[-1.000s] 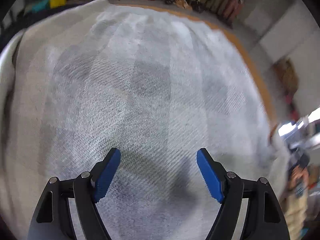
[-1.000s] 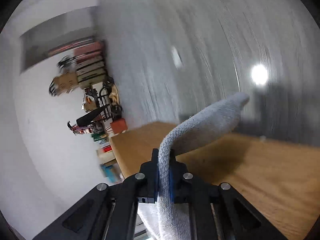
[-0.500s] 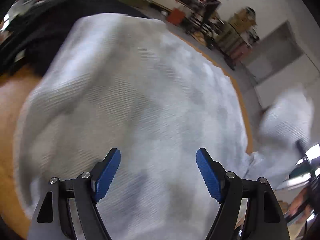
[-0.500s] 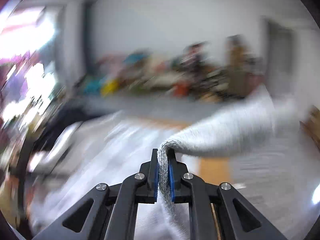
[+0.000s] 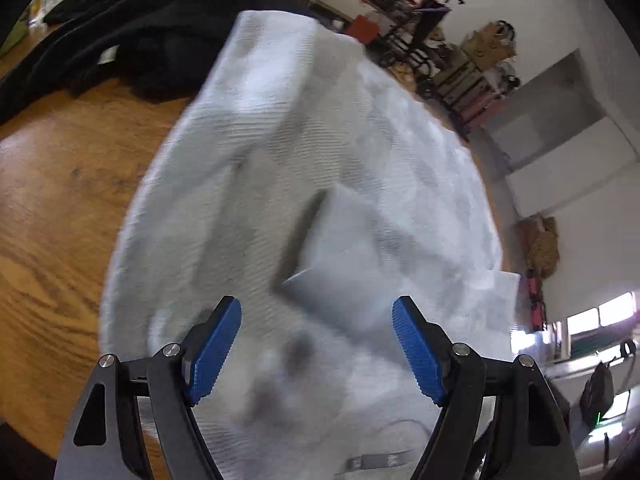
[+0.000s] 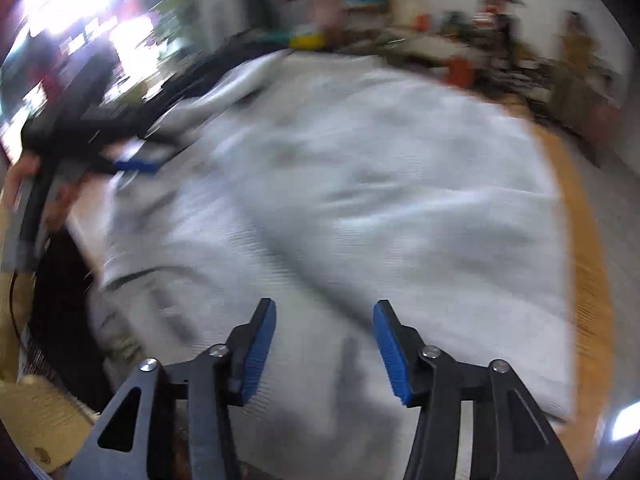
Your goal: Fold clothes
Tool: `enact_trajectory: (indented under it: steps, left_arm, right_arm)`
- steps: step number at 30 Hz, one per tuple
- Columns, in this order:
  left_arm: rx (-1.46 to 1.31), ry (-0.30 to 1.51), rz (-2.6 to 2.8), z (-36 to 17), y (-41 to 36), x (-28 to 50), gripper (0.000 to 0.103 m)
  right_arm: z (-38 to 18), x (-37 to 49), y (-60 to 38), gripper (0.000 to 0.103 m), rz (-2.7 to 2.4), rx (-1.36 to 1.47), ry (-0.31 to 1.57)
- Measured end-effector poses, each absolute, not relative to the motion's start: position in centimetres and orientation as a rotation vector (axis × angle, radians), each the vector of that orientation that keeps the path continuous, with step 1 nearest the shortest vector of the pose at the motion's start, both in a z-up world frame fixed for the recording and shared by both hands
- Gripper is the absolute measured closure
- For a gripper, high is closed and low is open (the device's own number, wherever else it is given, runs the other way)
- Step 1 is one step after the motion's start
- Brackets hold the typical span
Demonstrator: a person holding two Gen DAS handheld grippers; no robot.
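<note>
A light grey knit garment (image 5: pixel 280 184) lies spread over the wooden table (image 5: pixel 60 208). One of its sleeves (image 5: pixel 340 252) is folded inward and rests on the body of the garment. My left gripper (image 5: pixel 317 346) hovers open just above the near part of the cloth, nothing between its blue pads (image 5: pixel 216 350). In the blurred right wrist view the same garment (image 6: pixel 380 200) fills the frame. My right gripper (image 6: pixel 324 346) hangs over it with its jaws opening and nothing between them. The left gripper (image 6: pixel 134 166) and the hand holding it show at that view's left edge.
A heap of black clothes (image 5: pixel 120 32) lies on the table beyond the grey garment's far left corner. The table's edge (image 6: pixel 580 248) runs along the garment's right side. Shelves and boxes (image 5: pixel 472 64) stand against the far wall.
My right gripper swung round over the garment and opened, letting go of the grey sleeve, which now lies folded on the body. The left gripper drew back, bringing table and black clothes into view.
</note>
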State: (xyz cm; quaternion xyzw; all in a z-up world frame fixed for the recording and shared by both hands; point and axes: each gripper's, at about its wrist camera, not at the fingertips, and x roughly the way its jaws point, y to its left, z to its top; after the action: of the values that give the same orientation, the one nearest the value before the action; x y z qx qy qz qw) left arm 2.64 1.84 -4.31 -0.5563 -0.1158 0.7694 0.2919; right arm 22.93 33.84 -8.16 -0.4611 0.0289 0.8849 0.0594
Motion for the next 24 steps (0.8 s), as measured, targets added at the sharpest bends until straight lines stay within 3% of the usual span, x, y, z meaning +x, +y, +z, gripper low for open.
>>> enact_trajectory:
  steps: [6, 13, 14, 15, 17, 18, 20, 24]
  left_arm:
    - [-1.482, -0.219, 2.111, -5.1, 5.0, 3.8, 0.025]
    - [-1.539, -0.194, 2.12, -6.8, 6.5, 3.7, 0.025]
    - [-1.537, -0.188, 2.13, -6.8, 6.7, 3.9, 0.025]
    - [-1.538, -0.191, 2.129, -6.8, 6.9, 4.0, 0.025]
    - [-1.539, -0.195, 2.126, -6.8, 7.2, 4.2, 0.025]
    - [-1.539, -0.195, 2.119, -6.8, 7.3, 4.4, 0.025]
    - [-1.537, -0.191, 2.102, -6.8, 7.8, 4.8, 0.025]
    - [-1.531, -0.228, 2.046, -6.5, 8.2, 5.2, 0.025]
  right_arm:
    - [-7.6, 26.5, 46.1, 0.036, 2.296, -1.225, 0.32]
    - [-11.5, 27.6, 50.5, 0.038, 2.251, -1.291, 0.668]
    - [-11.7, 27.6, 50.4, 0.041, 2.267, -1.282, 0.692]
    - [-12.0, 27.5, 50.2, 0.055, 2.283, -1.272, 0.716]
    - [-12.0, 27.5, 50.3, 0.072, 2.287, -1.244, 0.755]
    - [-12.0, 27.5, 50.3, 0.088, 2.288, -1.23, 0.775]
    - [-11.8, 28.3, 50.4, 0.092, 2.292, -1.159, 0.845]
    - [-10.4, 30.3, 49.2, 0.094, 2.258, -1.028, 0.797]
